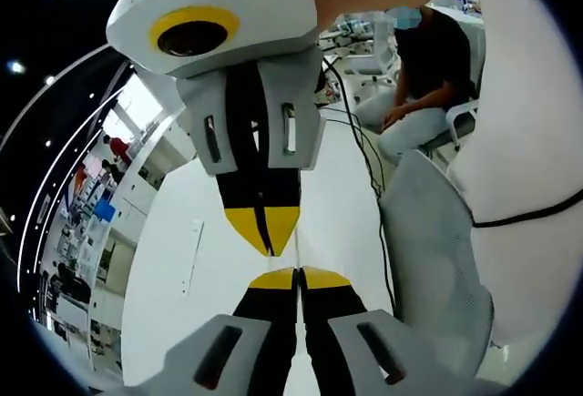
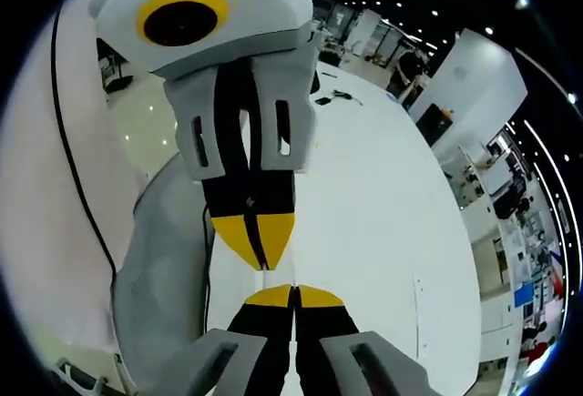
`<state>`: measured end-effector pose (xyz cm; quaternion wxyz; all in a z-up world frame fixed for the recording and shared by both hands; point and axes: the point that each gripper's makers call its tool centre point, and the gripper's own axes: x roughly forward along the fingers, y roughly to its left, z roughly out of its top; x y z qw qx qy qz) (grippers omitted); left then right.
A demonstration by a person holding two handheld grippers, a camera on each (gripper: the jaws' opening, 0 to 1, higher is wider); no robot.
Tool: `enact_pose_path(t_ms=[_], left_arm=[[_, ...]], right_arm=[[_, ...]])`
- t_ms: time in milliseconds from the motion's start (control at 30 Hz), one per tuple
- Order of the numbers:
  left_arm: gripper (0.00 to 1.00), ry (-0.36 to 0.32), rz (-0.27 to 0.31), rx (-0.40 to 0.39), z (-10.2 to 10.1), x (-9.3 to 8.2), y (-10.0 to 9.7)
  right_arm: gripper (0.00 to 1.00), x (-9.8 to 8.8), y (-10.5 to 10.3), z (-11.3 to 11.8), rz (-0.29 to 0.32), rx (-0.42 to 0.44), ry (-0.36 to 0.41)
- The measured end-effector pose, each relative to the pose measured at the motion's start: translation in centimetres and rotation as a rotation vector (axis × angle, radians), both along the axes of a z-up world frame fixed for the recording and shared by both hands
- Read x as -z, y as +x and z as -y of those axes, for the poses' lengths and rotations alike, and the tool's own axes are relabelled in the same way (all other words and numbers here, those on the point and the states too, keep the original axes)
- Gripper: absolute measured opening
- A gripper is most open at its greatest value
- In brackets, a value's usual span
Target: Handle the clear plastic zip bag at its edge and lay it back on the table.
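Left hand-held gripper (image 1: 297,277) closed, facing right hand-held gripper (image 2: 293,294)

Left claw (image 1: 297,278): rises from the bottom centre of the left gripper view, yellow-tipped jaws pressed together.
Right claw (image 2: 293,296): rises from the bottom centre of the right gripper view, jaws likewise closed.
Tips of both claws meet nose to nose, nearly touching, mid-frame.

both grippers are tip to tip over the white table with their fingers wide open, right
Not quite. The two grippers do meet tip to tip over the white table, but their fingers are closed. The right gripper view shows the right gripper and the left gripper both pressed shut.
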<state>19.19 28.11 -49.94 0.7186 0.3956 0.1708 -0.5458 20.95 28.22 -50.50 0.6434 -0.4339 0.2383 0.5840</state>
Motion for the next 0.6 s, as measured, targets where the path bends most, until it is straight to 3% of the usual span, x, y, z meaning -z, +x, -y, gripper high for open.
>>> enact_pose_path(t_ms=[600], left_arm=[[0.00, -0.001, -0.083, 0.006, 0.1, 1.0, -1.6]], right_arm=[[0.00, 0.0, 0.8, 0.0, 0.006, 0.064, 0.032]])
